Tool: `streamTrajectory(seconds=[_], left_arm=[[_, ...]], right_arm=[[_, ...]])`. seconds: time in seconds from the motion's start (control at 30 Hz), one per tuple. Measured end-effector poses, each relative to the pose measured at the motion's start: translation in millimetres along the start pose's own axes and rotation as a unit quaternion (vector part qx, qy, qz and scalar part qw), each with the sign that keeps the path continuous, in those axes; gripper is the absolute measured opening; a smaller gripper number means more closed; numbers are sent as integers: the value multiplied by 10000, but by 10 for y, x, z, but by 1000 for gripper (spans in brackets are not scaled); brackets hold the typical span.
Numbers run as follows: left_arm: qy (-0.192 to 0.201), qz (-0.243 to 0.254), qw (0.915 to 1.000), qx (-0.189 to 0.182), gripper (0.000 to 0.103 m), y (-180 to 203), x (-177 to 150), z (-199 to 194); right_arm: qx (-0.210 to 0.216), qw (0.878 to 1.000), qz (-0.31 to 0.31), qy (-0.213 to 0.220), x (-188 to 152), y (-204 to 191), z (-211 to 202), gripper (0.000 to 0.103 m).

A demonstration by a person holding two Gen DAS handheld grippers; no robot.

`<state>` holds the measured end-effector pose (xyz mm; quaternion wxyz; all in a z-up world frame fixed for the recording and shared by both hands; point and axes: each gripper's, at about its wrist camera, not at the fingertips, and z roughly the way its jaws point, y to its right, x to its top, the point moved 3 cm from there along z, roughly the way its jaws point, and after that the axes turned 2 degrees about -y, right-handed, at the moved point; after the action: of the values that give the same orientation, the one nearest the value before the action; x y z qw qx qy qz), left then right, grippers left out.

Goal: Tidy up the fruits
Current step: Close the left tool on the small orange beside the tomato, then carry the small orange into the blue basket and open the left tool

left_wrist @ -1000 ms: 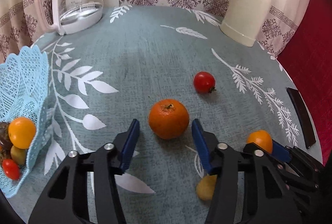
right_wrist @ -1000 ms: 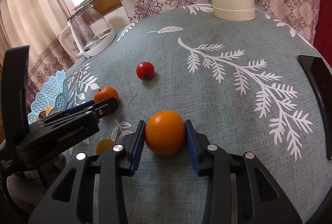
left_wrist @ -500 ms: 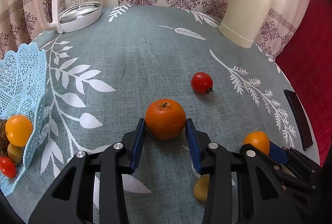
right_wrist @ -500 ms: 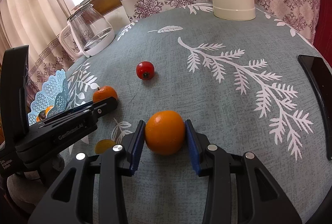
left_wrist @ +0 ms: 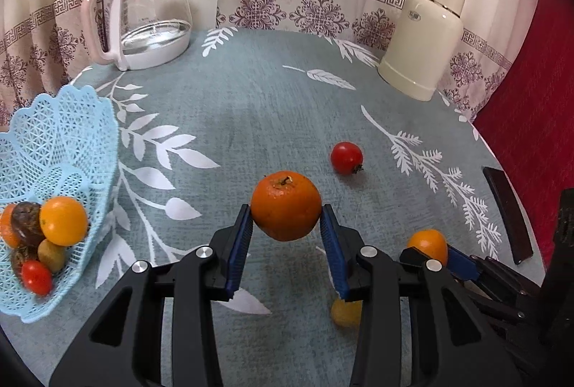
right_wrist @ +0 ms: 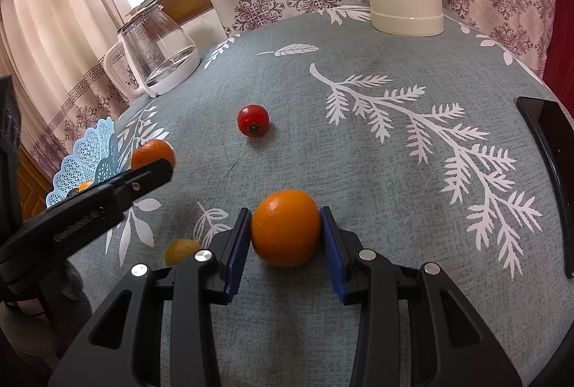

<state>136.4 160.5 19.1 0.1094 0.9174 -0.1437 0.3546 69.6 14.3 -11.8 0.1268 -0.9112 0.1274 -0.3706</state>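
My left gripper (left_wrist: pixel 286 236) is shut on a stemmed tangerine (left_wrist: pixel 286 205) and holds it above the cloth; the same tangerine (right_wrist: pixel 152 153) shows in the right wrist view. My right gripper (right_wrist: pixel 285 236) is shut on a smooth orange (right_wrist: pixel 285 228), seen small as the orange (left_wrist: pixel 427 244) in the left wrist view. A red tomato (left_wrist: pixel 346 157) lies loose farther out, the tomato (right_wrist: pixel 253 120) sitting mid-table. A small yellow fruit (left_wrist: pixel 345 313) lies under the left gripper. The blue lace basket (left_wrist: pixel 61 143) at left holds several fruits.
A glass kettle (left_wrist: pixel 143 17) stands at the back left and a cream thermos (left_wrist: pixel 425 35) at the back right. A dark phone (right_wrist: pixel 549 164) lies near the table's right edge. Curtains hang behind the round table.
The left gripper closed on the tangerine and lifted it off the cloth. The right gripper stayed shut on its orange, hardly moving.
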Motion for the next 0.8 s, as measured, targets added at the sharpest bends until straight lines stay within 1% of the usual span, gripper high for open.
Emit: streamTrajectory(seconds=[0.37, 0.8], left_arm=[[305, -133, 9993, 183, 40, -161, 63, -302], [557, -568, 9948, 637, 40, -663, 86, -581]], right_arm=[[-3, 10000, -13, -4, -13, -16, 4, 39], [-9, 10000, -21, -6, -13, -21, 5, 40]])
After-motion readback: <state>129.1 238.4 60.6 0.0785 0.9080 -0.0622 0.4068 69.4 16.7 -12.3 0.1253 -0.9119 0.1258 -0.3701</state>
